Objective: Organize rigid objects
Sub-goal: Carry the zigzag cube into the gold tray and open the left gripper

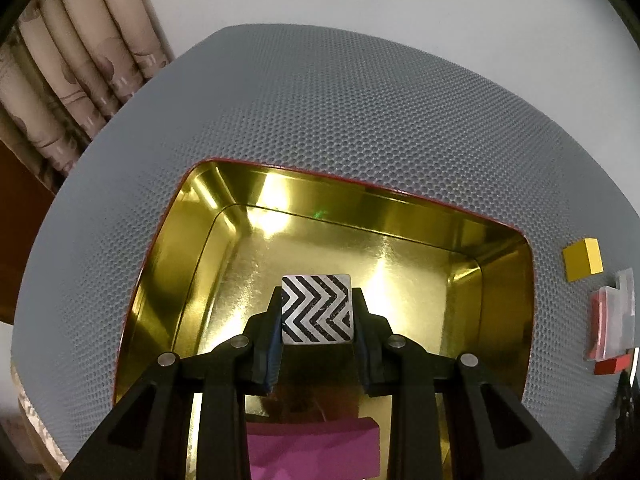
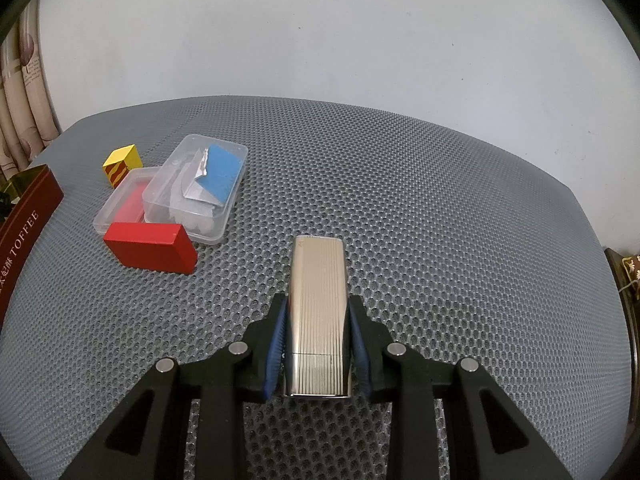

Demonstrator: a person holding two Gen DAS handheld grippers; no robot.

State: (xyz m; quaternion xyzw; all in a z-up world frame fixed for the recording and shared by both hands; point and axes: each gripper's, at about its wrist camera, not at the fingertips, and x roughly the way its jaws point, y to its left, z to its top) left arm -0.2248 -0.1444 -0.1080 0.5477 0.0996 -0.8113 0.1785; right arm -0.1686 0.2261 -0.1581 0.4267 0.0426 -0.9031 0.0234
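The left gripper is clamped on a small square block with a black-and-white chevron face, held over the open gold-lined tin with a red rim. Only the left wrist view looks into that tin: a single magenta rectangular block lies at its near end, under the gripper. The right wrist view sees just the tin's dark red outer wall, lettered TOFFEE, at its left edge.

The right gripper pinches one ribbed, champagne-coloured metal case by its long sides, above the grey honeycomb mat; whether the case touches the mat cannot be told. This case shows in the right view alone.

On the mat beside the tin, the right view gives the clearer count: one yellow cube, one red rectangular block, and two clear plastic boxes, one with red contents and one holding a blue card, lying against each other. The left view catches the cube, a clear box and the red block's corner squeezed at its right edge.
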